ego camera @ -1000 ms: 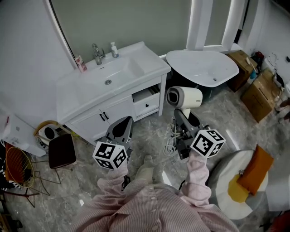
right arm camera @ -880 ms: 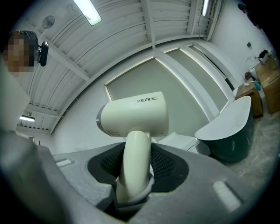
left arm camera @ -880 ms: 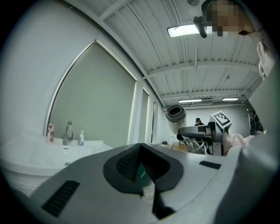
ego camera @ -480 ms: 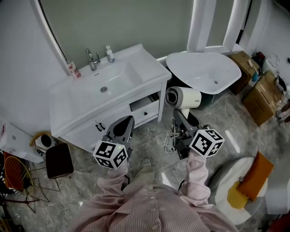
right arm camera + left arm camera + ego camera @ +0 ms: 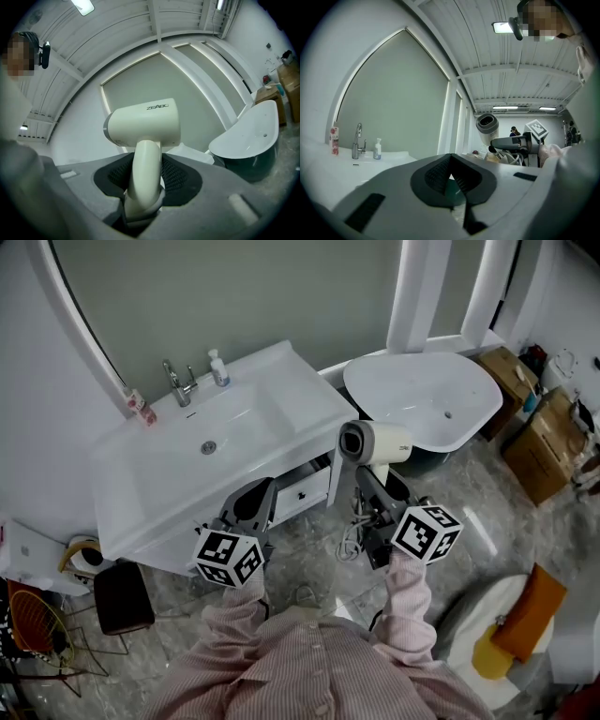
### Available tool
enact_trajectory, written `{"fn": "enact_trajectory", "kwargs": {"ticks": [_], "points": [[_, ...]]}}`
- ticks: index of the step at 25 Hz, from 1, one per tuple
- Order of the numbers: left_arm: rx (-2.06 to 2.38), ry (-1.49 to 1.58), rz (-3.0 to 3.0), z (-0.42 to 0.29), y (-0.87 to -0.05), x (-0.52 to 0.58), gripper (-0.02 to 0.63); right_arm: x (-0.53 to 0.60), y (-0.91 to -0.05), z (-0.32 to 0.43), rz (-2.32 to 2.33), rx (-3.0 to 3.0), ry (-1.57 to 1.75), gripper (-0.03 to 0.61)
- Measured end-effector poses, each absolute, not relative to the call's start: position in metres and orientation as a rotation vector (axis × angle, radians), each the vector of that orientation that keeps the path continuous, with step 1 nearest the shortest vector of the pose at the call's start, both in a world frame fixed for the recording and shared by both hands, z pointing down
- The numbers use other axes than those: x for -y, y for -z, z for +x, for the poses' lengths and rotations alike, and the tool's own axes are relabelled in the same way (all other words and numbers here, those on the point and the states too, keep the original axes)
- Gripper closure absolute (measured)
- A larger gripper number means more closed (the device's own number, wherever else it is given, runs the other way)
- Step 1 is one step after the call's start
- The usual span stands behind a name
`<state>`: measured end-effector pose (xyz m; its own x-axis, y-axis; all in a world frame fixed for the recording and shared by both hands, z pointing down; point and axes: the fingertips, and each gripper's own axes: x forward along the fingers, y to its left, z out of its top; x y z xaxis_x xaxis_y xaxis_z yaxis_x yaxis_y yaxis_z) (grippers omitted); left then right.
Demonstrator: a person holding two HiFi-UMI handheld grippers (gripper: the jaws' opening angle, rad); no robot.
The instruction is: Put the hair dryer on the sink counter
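Hair dryer (image 5: 377, 442), cream-white, hung in the air just off the front right corner of the sink counter (image 5: 286, 418), not resting on it. The right gripper (image 5: 367, 486) pinched its handle between the ribbed dark pads, the barrel sitting crosswise above the jaws, and a pale cord (image 5: 351, 542) trailed down below the handle towards the floor. The left gripper (image 5: 251, 509) was held low before the counter's front edge, its jaws pressed together on nothing.

The counter was white and glossy, with a shallow basin (image 5: 211, 442) sunk into it. Along its back edge stood a chrome tap (image 5: 176, 383), a small pump bottle (image 5: 217, 367) just beside it and a pinkish tube (image 5: 141, 408) nearer the back left corner. Behind rose a large arched mirror (image 5: 234, 296). In the cabinet under the counter a drawer (image 5: 307, 486) stood a little way out.

To the right of the counter was a white bathtub (image 5: 422, 395), with cardboard boxes (image 5: 536, 442) beyond it at the room's right side. The floor (image 5: 309, 554) was grey marbled tile, and a dark stool (image 5: 119, 583) stood at the counter's left end.
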<state>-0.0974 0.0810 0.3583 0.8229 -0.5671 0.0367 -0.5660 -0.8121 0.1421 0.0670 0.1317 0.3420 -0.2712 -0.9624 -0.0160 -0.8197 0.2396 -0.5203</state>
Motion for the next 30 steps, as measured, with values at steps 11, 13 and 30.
{"fn": "enact_trajectory", "kwargs": {"ticks": [11,13,30], "points": [[0.928,0.029,2.815,-0.104,-0.368,-0.016,0.616,-0.062,-0.352,0.062,-1.630,-2.197,0.651,0.413],[0.940,0.028,2.807,-0.107,-0.370,-0.010,0.617,-0.055,-0.356,0.060,-1.623,-2.200,0.664,0.413],[1.016,0.008,2.742,-0.083,-0.388,0.082,0.616,0.056,-0.367,0.084,-1.520,-2.255,0.713,0.413]]}}
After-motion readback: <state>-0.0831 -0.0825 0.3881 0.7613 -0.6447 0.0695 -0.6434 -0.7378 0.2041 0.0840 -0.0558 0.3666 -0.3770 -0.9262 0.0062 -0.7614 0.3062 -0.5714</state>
